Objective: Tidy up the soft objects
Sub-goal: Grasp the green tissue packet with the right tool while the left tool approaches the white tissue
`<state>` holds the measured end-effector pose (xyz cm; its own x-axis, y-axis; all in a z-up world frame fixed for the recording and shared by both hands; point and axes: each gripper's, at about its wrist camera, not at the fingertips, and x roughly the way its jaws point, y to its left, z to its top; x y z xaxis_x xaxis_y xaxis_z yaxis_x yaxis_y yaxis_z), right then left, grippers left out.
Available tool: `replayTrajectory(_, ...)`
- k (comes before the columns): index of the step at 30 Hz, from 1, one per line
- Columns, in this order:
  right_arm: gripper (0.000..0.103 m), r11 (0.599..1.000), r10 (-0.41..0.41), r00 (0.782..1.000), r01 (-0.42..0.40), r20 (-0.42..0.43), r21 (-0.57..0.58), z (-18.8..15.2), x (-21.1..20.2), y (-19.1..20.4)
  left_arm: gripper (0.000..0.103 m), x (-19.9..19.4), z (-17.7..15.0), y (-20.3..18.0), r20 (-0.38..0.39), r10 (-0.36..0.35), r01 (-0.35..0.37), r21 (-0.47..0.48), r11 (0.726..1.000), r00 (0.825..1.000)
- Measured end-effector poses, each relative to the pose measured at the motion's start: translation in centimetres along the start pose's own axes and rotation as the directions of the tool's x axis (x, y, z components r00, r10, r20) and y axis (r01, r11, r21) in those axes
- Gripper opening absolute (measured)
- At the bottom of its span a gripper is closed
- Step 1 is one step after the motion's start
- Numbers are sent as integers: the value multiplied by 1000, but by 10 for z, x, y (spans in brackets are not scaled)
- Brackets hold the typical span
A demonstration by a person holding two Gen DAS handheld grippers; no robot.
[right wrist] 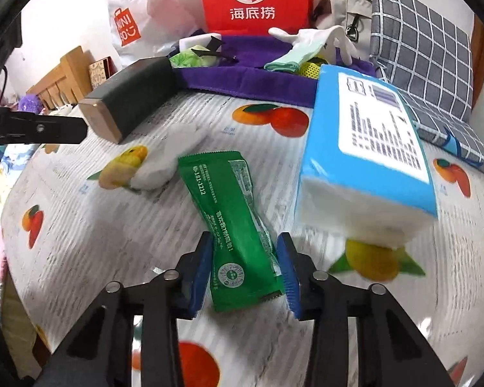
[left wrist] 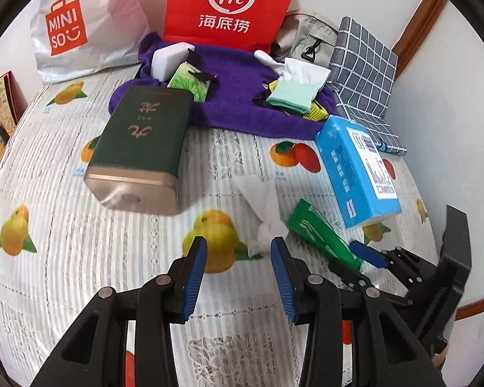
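Note:
A green wet-wipe packet (right wrist: 235, 225) lies on the fruit-print sheet, its near end between the blue pads of my right gripper (right wrist: 247, 271), whose jaws stand apart around it. The packet (left wrist: 319, 232) and the right gripper (left wrist: 355, 258) also show in the left wrist view. My left gripper (left wrist: 238, 274) is open and empty above the sheet. A crumpled white tissue (left wrist: 263, 213) lies just ahead of it. A blue tissue pack (right wrist: 371, 148) lies right of the packet. A purple towel (left wrist: 238, 96) at the back carries gloves, a sponge and small cloths.
A dark green tin (left wrist: 142, 142) lies on its side at the left. A red bag (left wrist: 232, 3), a white Miniso bag (left wrist: 77, 25), a grey pouch (left wrist: 309, 35) and a checked cushion (left wrist: 364, 74) line the back wall. A wooden headboard (right wrist: 61, 80) stands at the far left.

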<state>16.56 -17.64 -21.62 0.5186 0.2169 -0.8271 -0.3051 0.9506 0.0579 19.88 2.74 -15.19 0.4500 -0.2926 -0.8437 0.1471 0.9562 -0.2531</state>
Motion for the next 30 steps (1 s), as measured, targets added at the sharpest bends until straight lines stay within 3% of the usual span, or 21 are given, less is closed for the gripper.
replayTrajectory(5, 45, 997, 78, 996, -78, -42, -7, -22, -18, 7, 39, 2, -17, 8, -14, -5, 5, -23, 1000, 1000)
replayTrajectory(9, 54, 998, 53, 998, -54, -27, -34, -25, -19, 12, 39, 5, -29, 15, -36, -2, 0, -36, 999, 999)
replayTrajectory(12, 68, 997, 69, 998, -69, -1, -33, -17, -12, 12, 39, 5, -36, 18, -44, 6, -7, -26, 1000, 999)
replayTrajectory(14, 70, 998, 47, 999, -46, 16, -49, -11, -6, 16, 39, 4, -37, 17, -43, 10, -10, -17, 1000, 999)
replayTrajectory(15, 68, 998, 35, 999, -34, 20, -57, -8, -3, 18, 39, 4, -38, 17, -42, 11, -12, -14, 1000, 999)
replayTrajectory(17, 51, 996, -3, 999, 6, 36, -89, -4, 1, 25, 39, 5, -38, 17, -46, 14, -14, -11, 1000, 999)
replayTrajectory(19, 26, 994, 21, 999, -16, 44, -105, -2, -1, 28, 39, 10, -37, 16, -53, 19, -20, -10, 1000, 998)
replayTrajectory(30, 25, 1000, 21, 998, -20, 51, -21, -24, -19, -5, 39, 45, -26, -18, -67, -13, 18, 86, 996, 998)
